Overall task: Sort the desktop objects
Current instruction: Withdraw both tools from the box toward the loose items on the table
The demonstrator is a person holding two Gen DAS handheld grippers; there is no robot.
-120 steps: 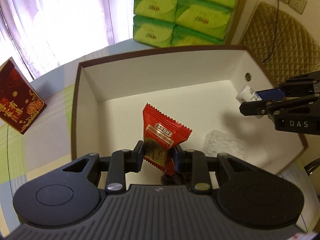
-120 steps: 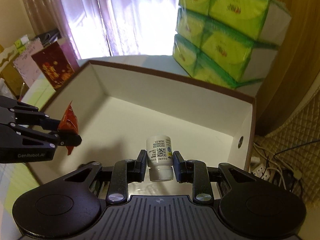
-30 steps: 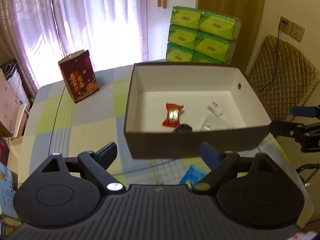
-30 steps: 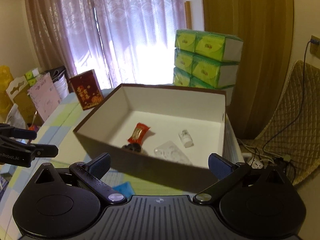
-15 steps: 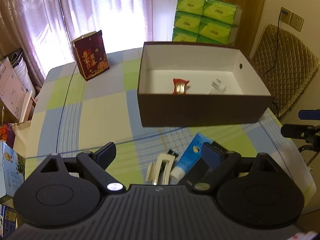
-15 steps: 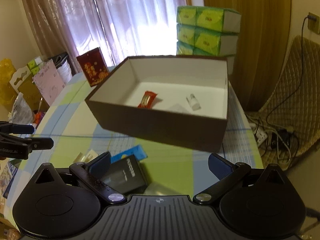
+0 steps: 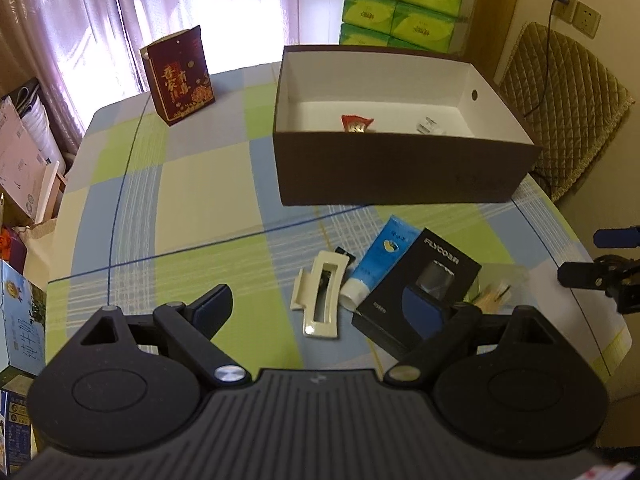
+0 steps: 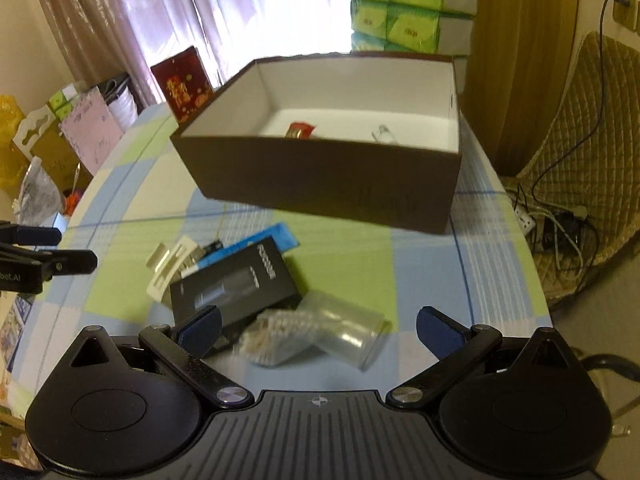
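Observation:
A brown box [image 7: 400, 176] with a white inside stands on the checked tablecloth. In it lie a red snack packet [image 7: 356, 123] and a small white bottle [image 7: 428, 125]. In front of the box lie a cream hair clip [image 7: 320, 300], a blue tube [image 7: 380, 256], a black carton [image 7: 424, 280] and a clear tub of toothpicks [image 8: 316, 334]. My left gripper [image 7: 318, 308] hangs open above the clip and the carton. Over the toothpick tub my right gripper [image 8: 316, 325] stands open, pads apart from it.
A red gift bag [image 7: 178, 76] stands at the table's far left, and green tissue packs [image 7: 404, 4] are stacked behind the box. A quilted chair [image 7: 560, 92] and floor cables [image 8: 552, 216] lie to the right. Cartons [image 7: 20, 160] crowd the left table edge.
Both grippers have let go of the packet and the bottle, which now lie in the box. Both have drawn back and sunk, bringing the loose things before the box into view.

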